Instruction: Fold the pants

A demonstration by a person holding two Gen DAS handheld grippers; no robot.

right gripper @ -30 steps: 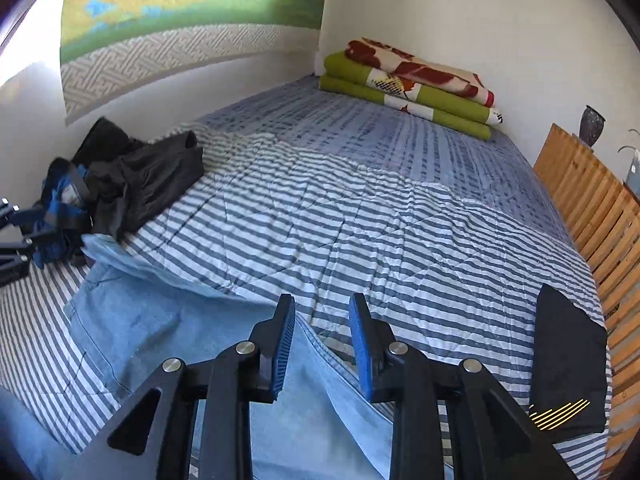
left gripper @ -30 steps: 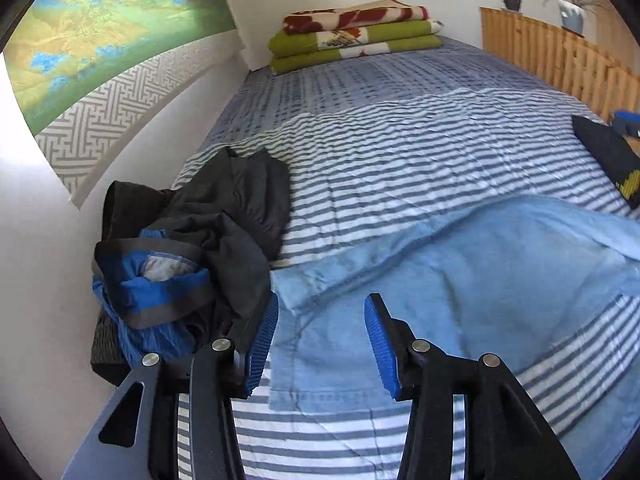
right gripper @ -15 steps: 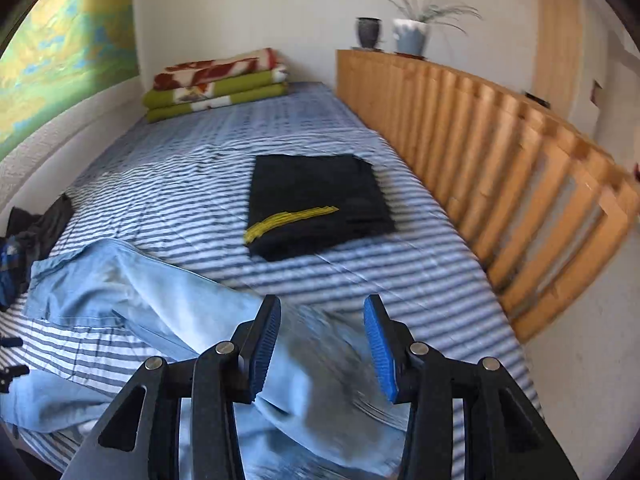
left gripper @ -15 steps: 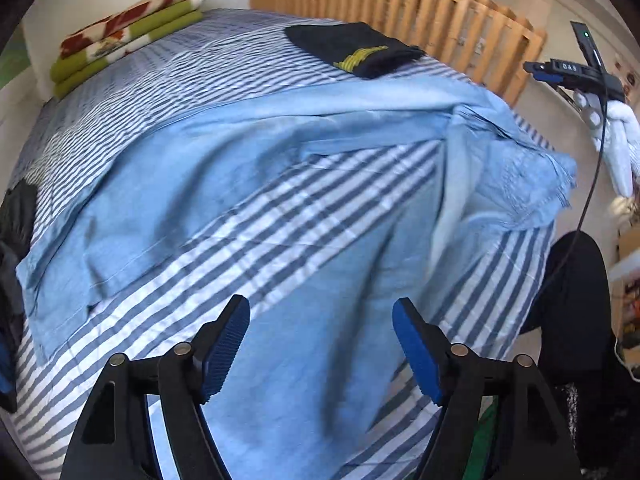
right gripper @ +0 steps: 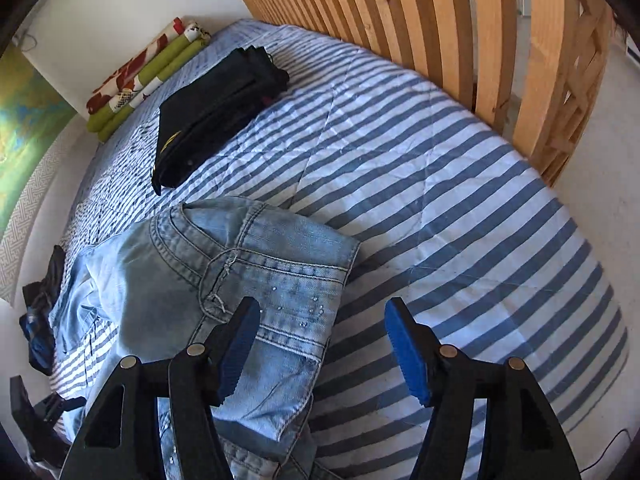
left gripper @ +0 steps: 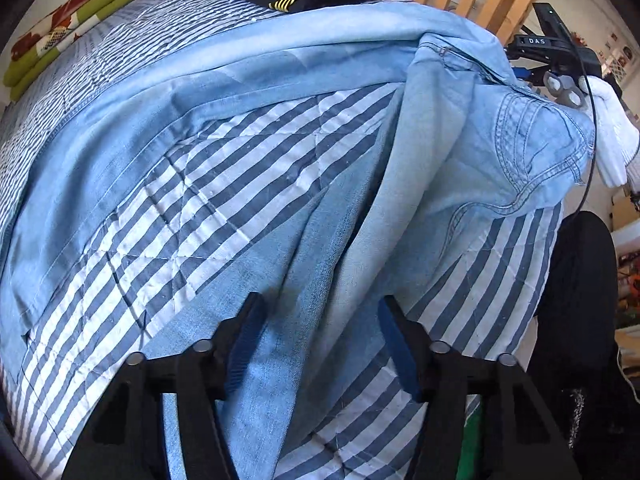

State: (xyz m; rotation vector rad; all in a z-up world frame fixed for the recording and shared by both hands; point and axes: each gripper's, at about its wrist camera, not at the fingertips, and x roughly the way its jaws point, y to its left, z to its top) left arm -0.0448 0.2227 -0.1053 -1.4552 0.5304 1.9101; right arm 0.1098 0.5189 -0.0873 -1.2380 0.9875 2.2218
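Observation:
Light blue jeans [left gripper: 420, 152] lie spread across the striped bed cover [left gripper: 224, 208], both legs running left and the waist at the right. My left gripper [left gripper: 320, 344] points steeply down over one leg near the bed's front edge. Its jaws are closing, with denim lying between the blue pads [left gripper: 244, 344] but not pinched. My right gripper [right gripper: 320, 344] hovers over the jeans' waistband [right gripper: 276, 280]. Its jaws are opening, and the waistband corner sits under the left pad, unheld. In the left wrist view a white-gloved hand [left gripper: 612, 132] holds the right gripper [left gripper: 556, 52] beyond the waist.
A folded black garment [right gripper: 216, 112] with yellow stripes lies mid-bed. Folded green and red blankets [right gripper: 140, 76] rest against the far wall. A wooden slatted rail [right gripper: 440, 40] lines one side. Dark crumpled clothes [right gripper: 40, 320] sit by the other wall. A person's dark-clothed leg [left gripper: 576, 300] stands at the bed edge.
Both grippers swung away from the leg ends and the dark clothes pile toward the waist end, tilting downward. The left jaws widened, then narrowed. The right jaws spread wider.

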